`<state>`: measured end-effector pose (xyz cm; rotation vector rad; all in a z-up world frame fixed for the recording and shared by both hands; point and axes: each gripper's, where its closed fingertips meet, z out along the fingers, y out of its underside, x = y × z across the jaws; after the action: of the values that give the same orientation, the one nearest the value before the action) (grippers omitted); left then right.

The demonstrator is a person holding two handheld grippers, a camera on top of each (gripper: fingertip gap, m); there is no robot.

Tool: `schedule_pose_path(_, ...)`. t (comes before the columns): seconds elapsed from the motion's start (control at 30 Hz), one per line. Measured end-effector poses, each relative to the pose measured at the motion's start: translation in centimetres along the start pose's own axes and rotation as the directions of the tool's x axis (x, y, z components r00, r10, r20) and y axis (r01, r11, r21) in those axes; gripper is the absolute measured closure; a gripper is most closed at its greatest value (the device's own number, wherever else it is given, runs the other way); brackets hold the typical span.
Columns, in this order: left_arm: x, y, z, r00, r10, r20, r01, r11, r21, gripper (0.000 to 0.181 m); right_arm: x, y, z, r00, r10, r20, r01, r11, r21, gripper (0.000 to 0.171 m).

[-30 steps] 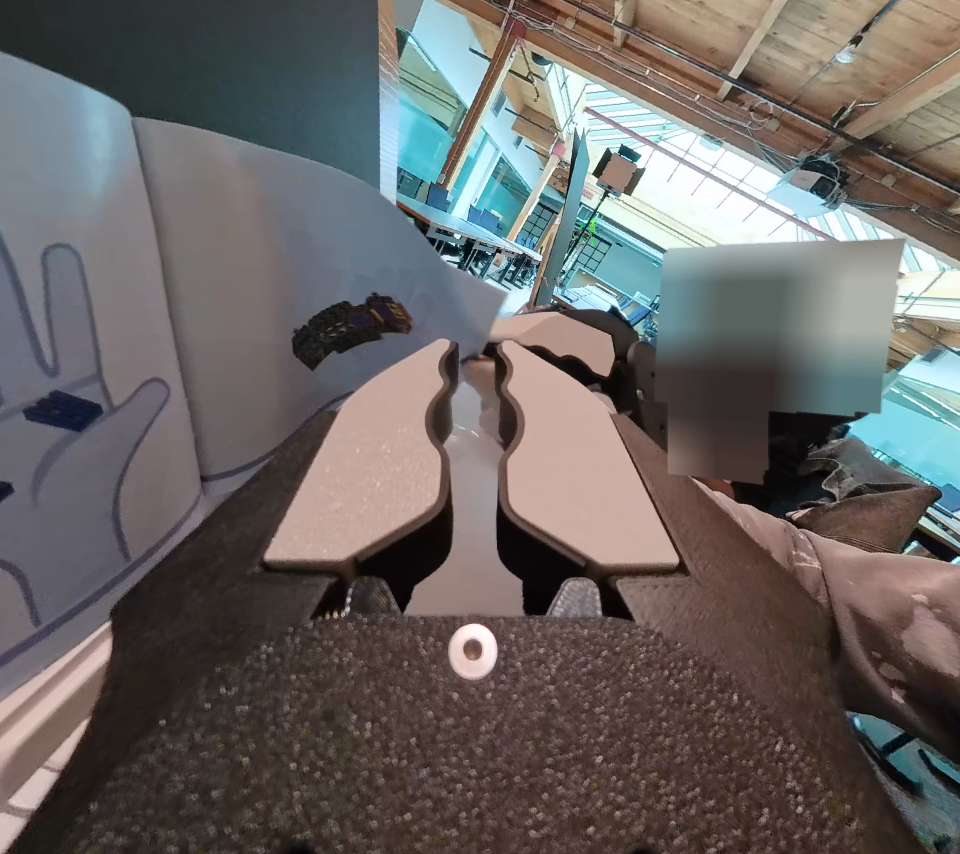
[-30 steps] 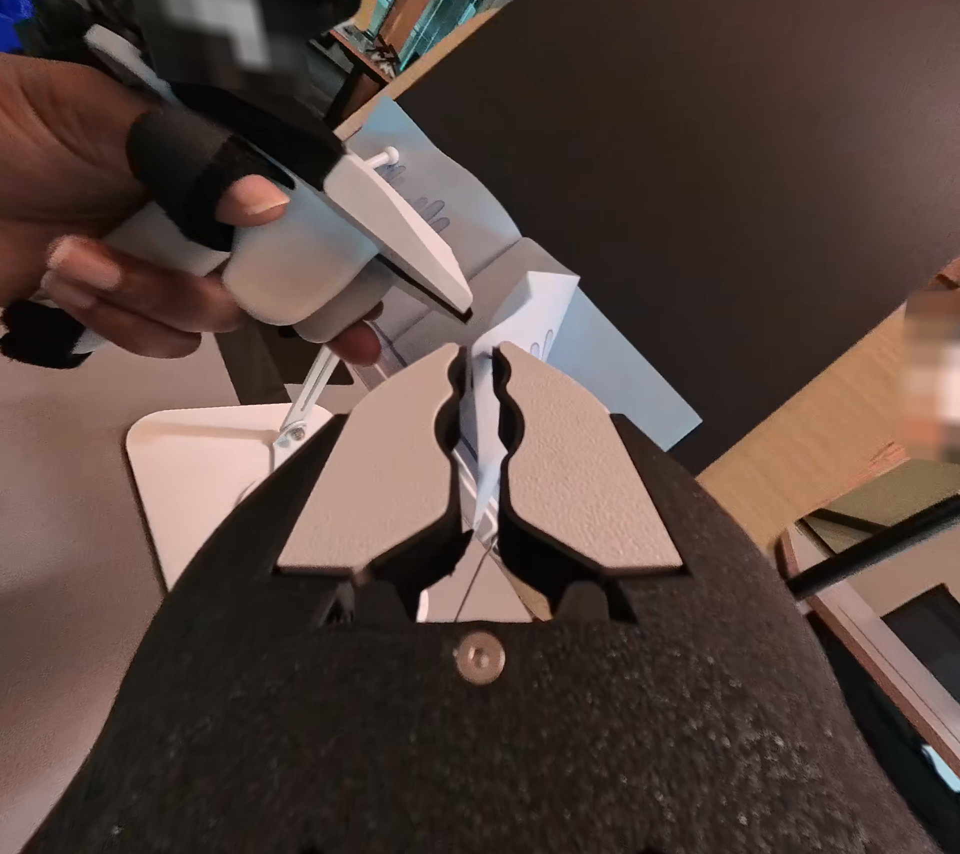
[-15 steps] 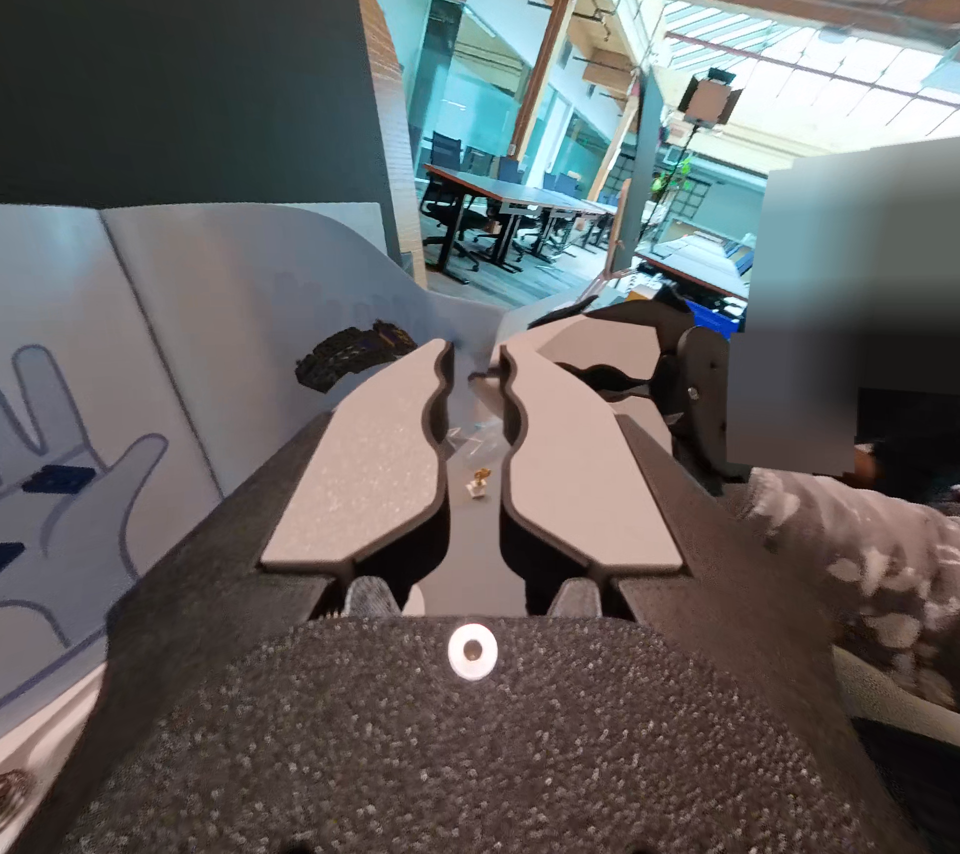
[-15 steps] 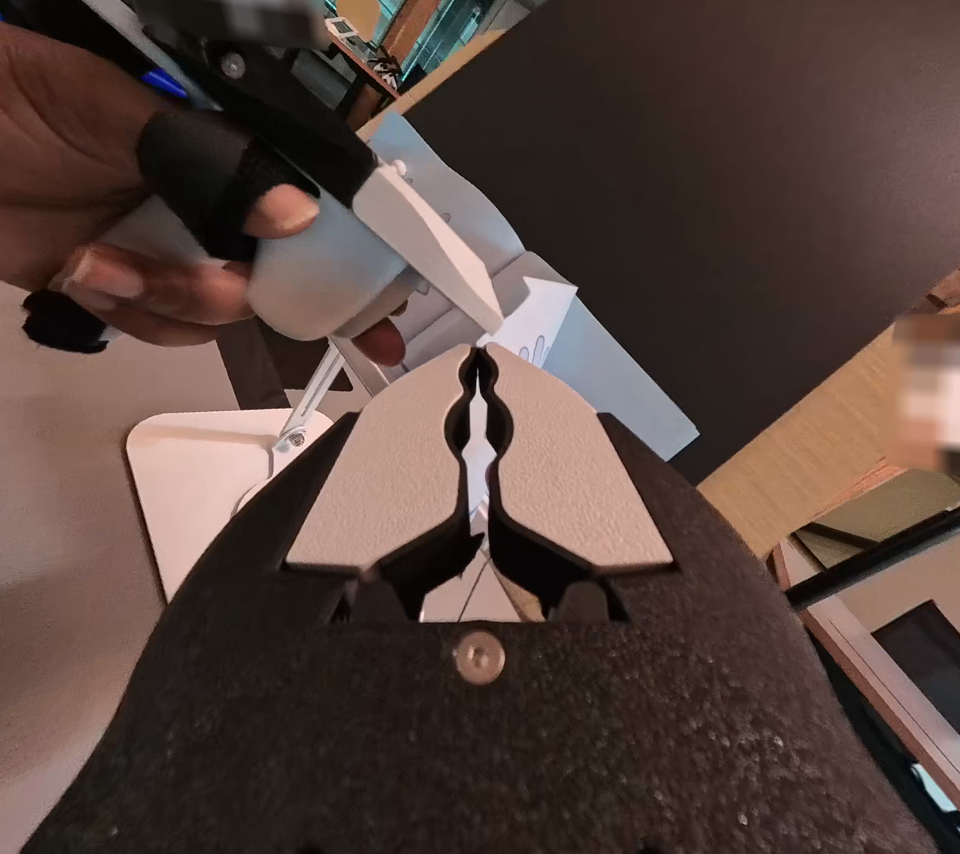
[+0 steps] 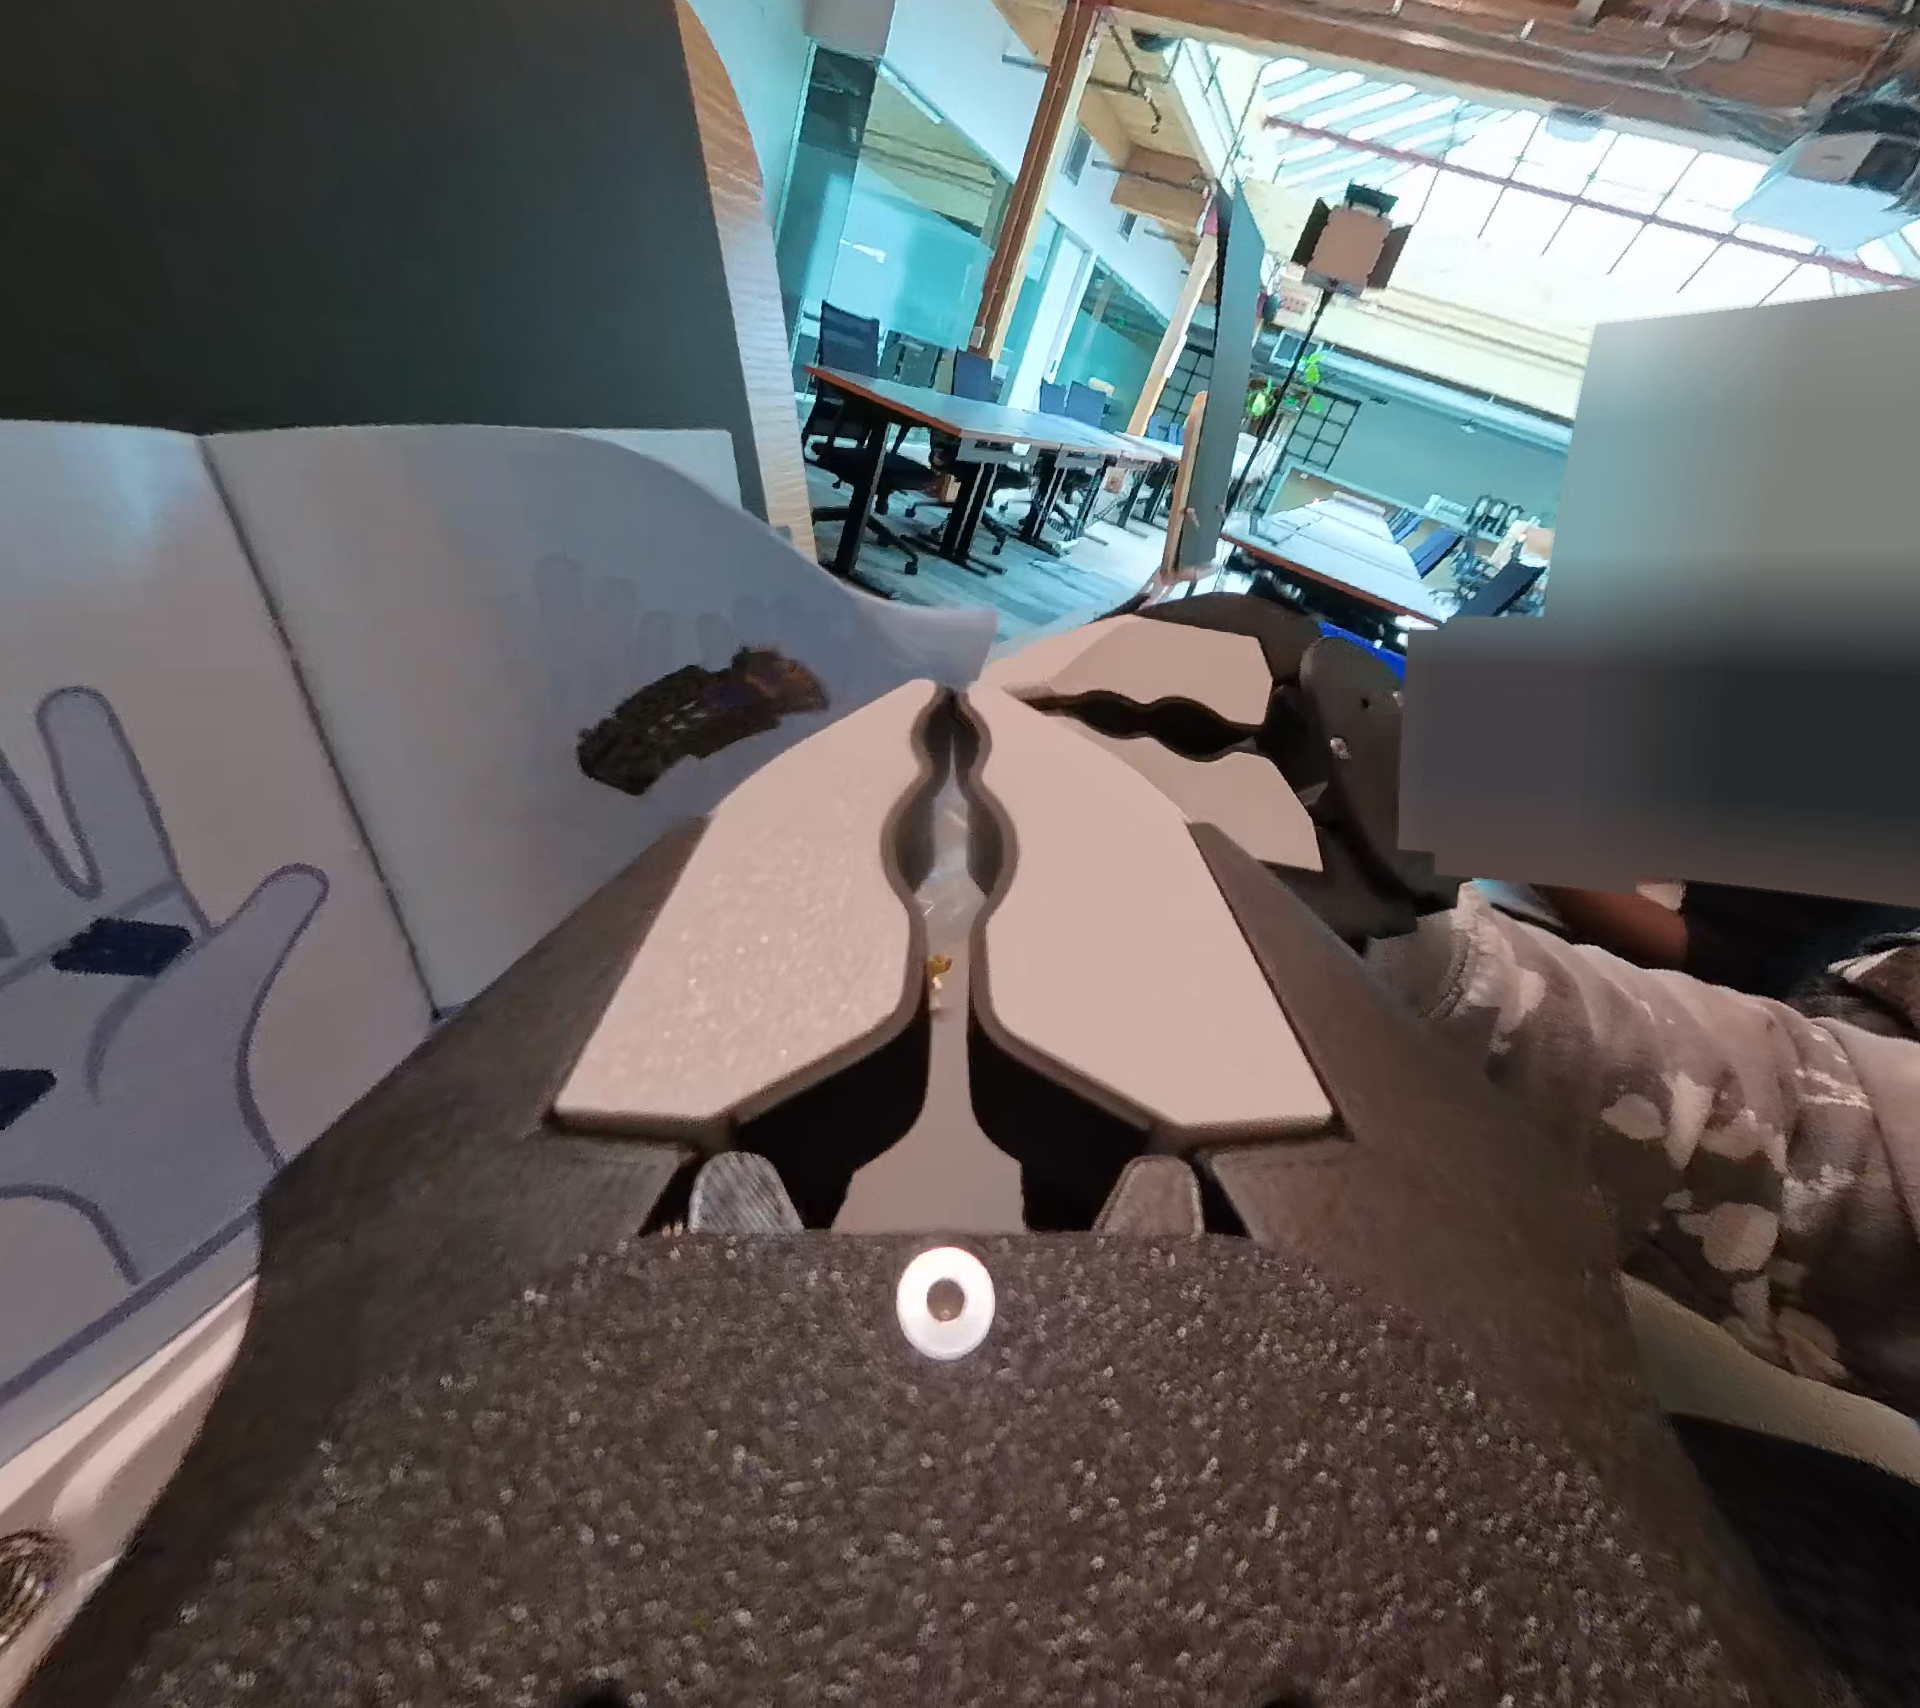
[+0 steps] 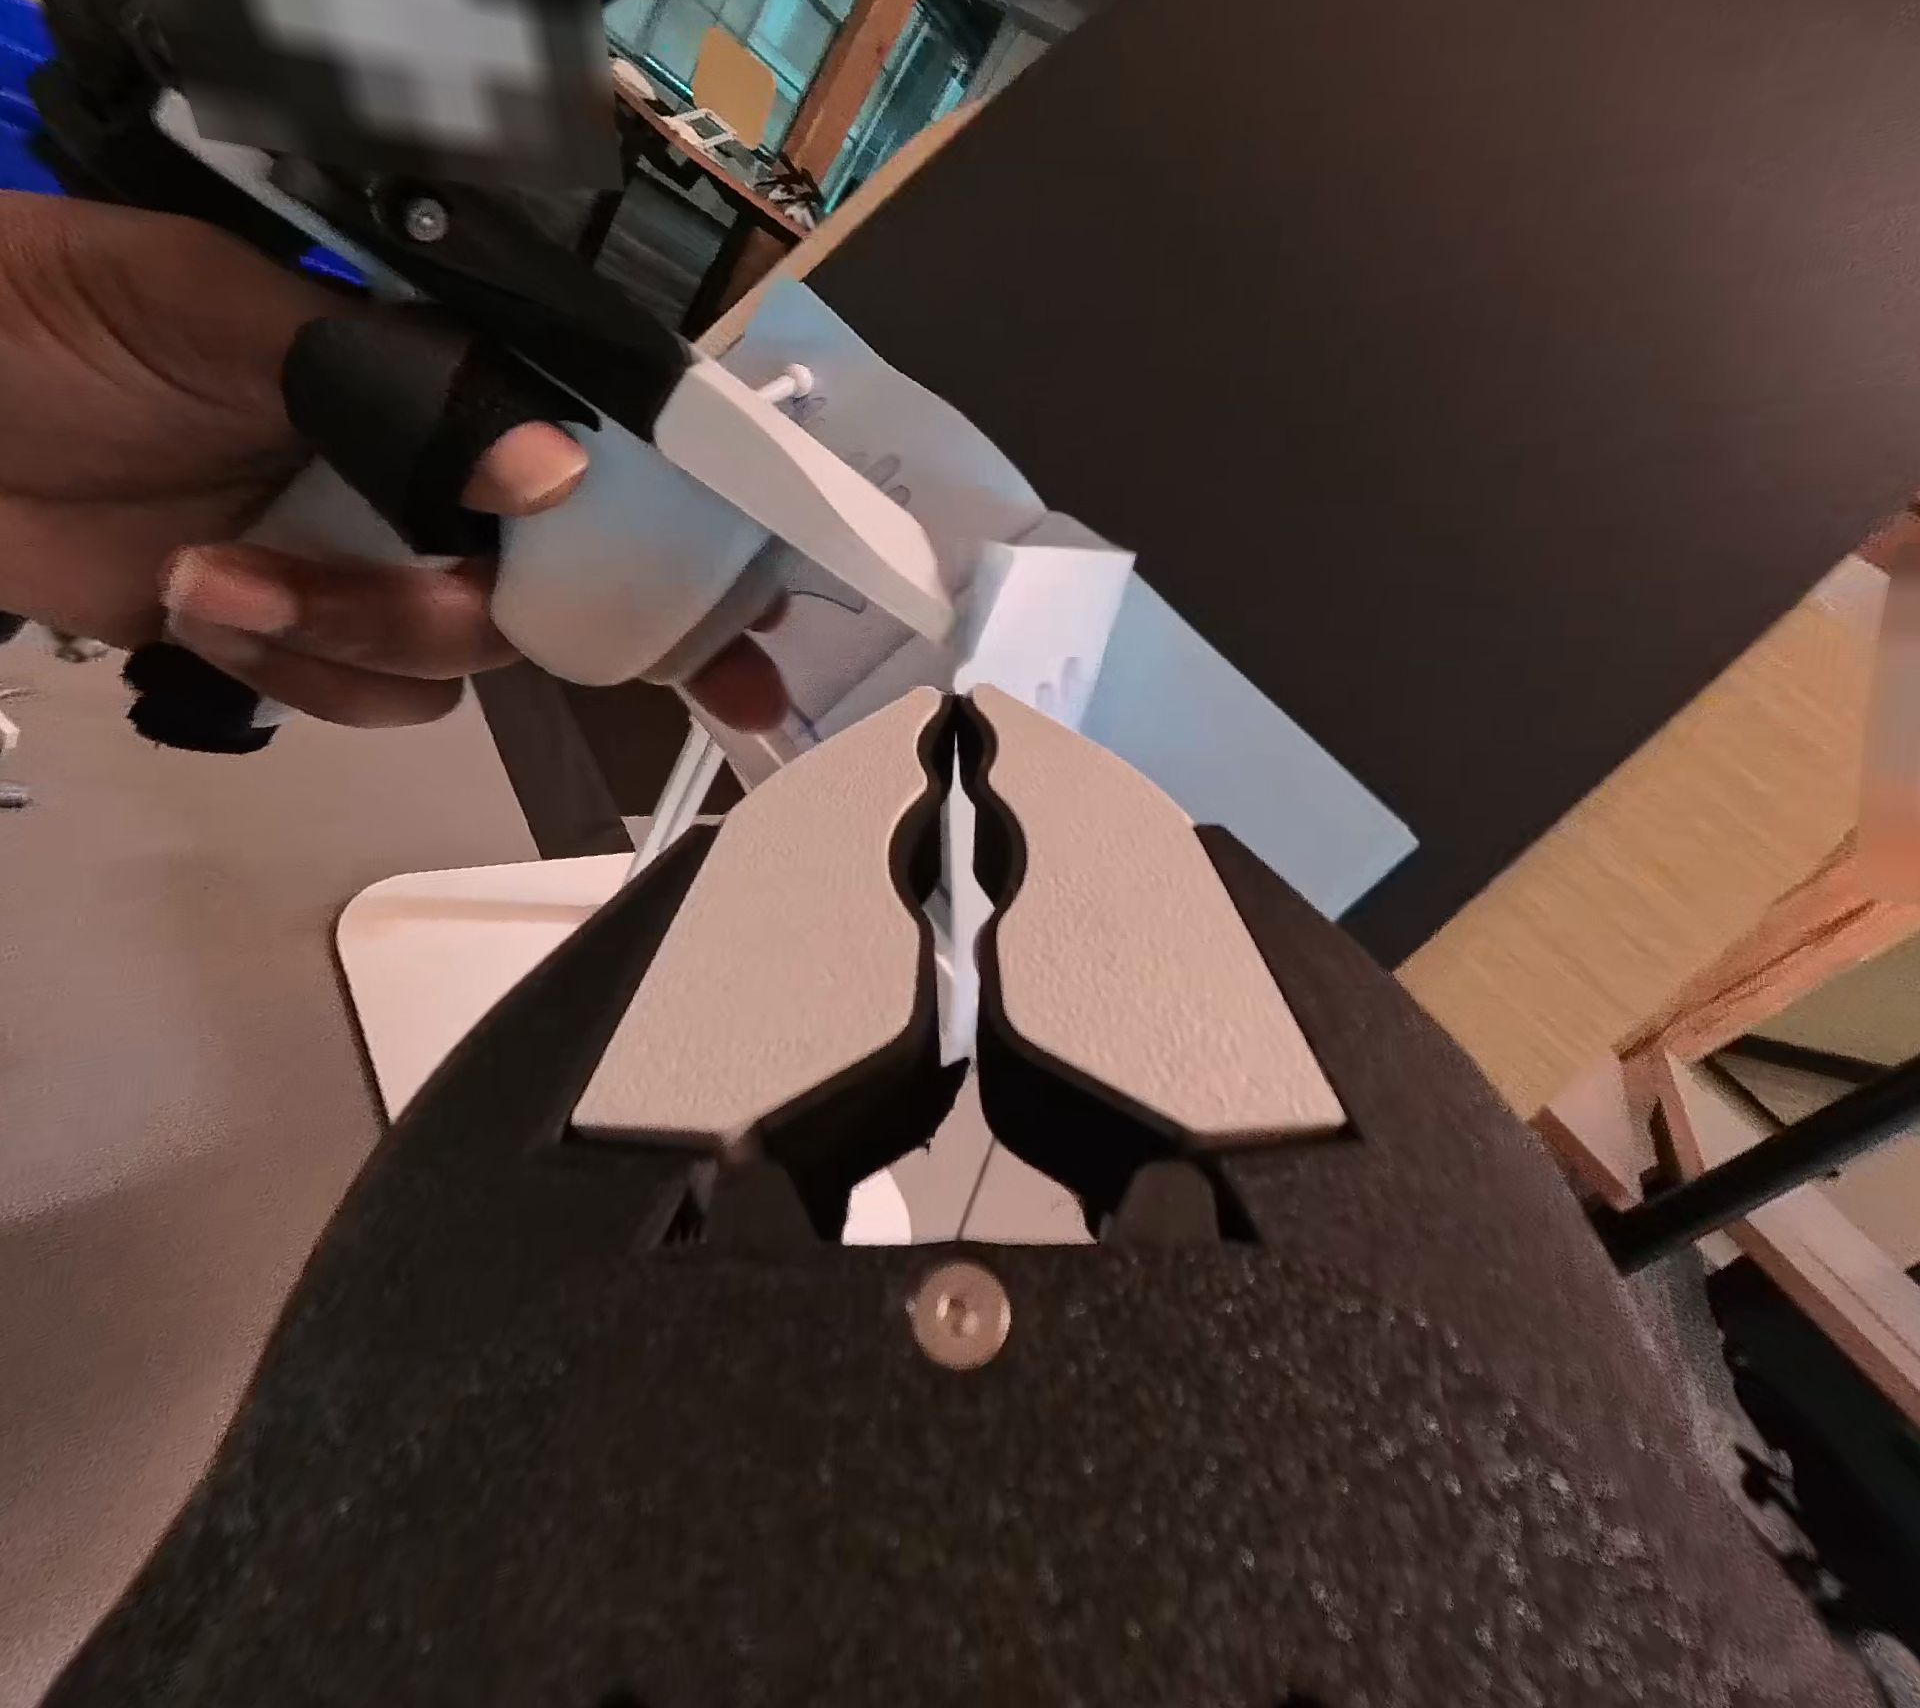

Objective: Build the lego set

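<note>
Change: both hand-held grippers have drawn their fingers together since a second ago, when each stood apart.
Left wrist view, left hand-held gripper [image 5: 951,702]: fingertips meet; a clear plastic bag [image 5: 948,869] shows in the slit between the fingers, though whether it is pinched cannot be told.
Left wrist view, instruction booklet [image 5: 436,671]: open, just left of the fingers, its page corner reaching the fingertips.
Left wrist view, right hand-held gripper [image 5: 1029,690]: directly beyond, tips closed.
Right wrist view, right hand-held gripper [image 6: 956,708]: clamped on a pale booklet page [image 6: 961,941] running between its fingers.
Right wrist view, left hand-held gripper [image 6: 940,614]: ahead and left, held in a hand [image 6: 187,453], its tip touching the folded page.
Right wrist view, white stand [image 6: 468,941]: below left on the counter [image 6: 135,983].
</note>
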<state>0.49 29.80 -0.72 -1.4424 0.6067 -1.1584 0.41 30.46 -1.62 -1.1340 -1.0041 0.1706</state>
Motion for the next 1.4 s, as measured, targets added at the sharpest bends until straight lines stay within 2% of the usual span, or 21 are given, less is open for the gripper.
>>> schedule_pose_path(0.2,-0.4,-0.2,-0.2,1.0,0.011,0.012,-0.011,1.0,-0.003,0.181,0.5,0.2,-0.3,0.999,0.04,0.017,-0.04,0.999,-0.004,0.171)
schedule_pose_path(0.3,0.4,-0.2,0.3,1.0,0.015,-0.012,-0.015,1.0,-0.011,0.155,0.2,0.3,-0.1,0.999,0.034,0.021,-0.034,0.999,-0.007,0.171)
schedule_pose_path(0.33,0.3,-0.1,0.5,1.0,0.016,-0.006,-0.016,1.0,-0.015,0.153,0.1,0.3,0.0,0.999,0.032,0.022,-0.032,0.999,-0.007,0.171)
schedule_pose_path(0.4,0.0,-0.1,0.7,1.0,0.021,0.015,-0.02,1.0,-0.019,0.165,-0.1,0.1,0.1,0.999,0.034,0.025,-0.034,0.999,-0.002,0.171)
schedule_pose_path(0.5,-0.2,-0.2,0.7,0.999,0.026,0.028,-0.025,0.999,-0.023,0.175,-0.1,0.1,0.1,0.999,0.037,0.029,-0.037,0.999,-0.002,0.171)
schedule_pose_path(0.77,-0.2,0.0,0.1,0.999,0.028,0.022,-0.027,0.999,-0.018,0.181,0.4,0.3,0.1,0.996,0.079,0.031,-0.078,0.997,-0.005,0.171)
schedule_pose_path(0.93,-0.2,-0.2,-0.2,0.999,0.037,0.021,-0.037,0.999,-0.02,0.181,0.6,0.4,-0.1,0.994,0.096,0.044,-0.096,0.995,-0.006,0.171)
schedule_pose_path(1.03,0.4,-0.2,0.3,0.998,0.057,0.002,-0.056,0.998,-0.024,0.164,0.3,0.3,0.0,0.994,0.095,0.051,-0.095,0.995,-0.007,0.171)
schedule_pose_path(1.07,0.4,-0.2,0.5,0.998,0.061,0.006,-0.061,0.998,-0.028,0.163,0.2,0.3,0.1,0.994,0.095,0.052,-0.095,0.995,-0.006,0.171)
schedule_pose_path(1.13,0.3,-0.1,0.7,0.997,0.071,0.02,-0.071,0.997,-0.032,0.181,0.2,0.2,0.1,0.994,0.096,0.053,-0.096,0.995,-0.003,0.171)
schedule_pose_path(1.33,-0.2,-0.1,0.4,0.997,0.07,0.042,-0.069,0.997,-0.032,0.181,0.3,0.2,0.0,0.994,0.098,0.057,-0.098,0.995,-0.004,0.171)
schedule_pose_path(1.4,0.0,-0.1,0.3,0.997,0.067,0.026,-0.066,0.997,-0.025,0.167,0.3,0.3,0.0,0.993,0.101,0.055,-0.101,0.995,-0.005,0.171)
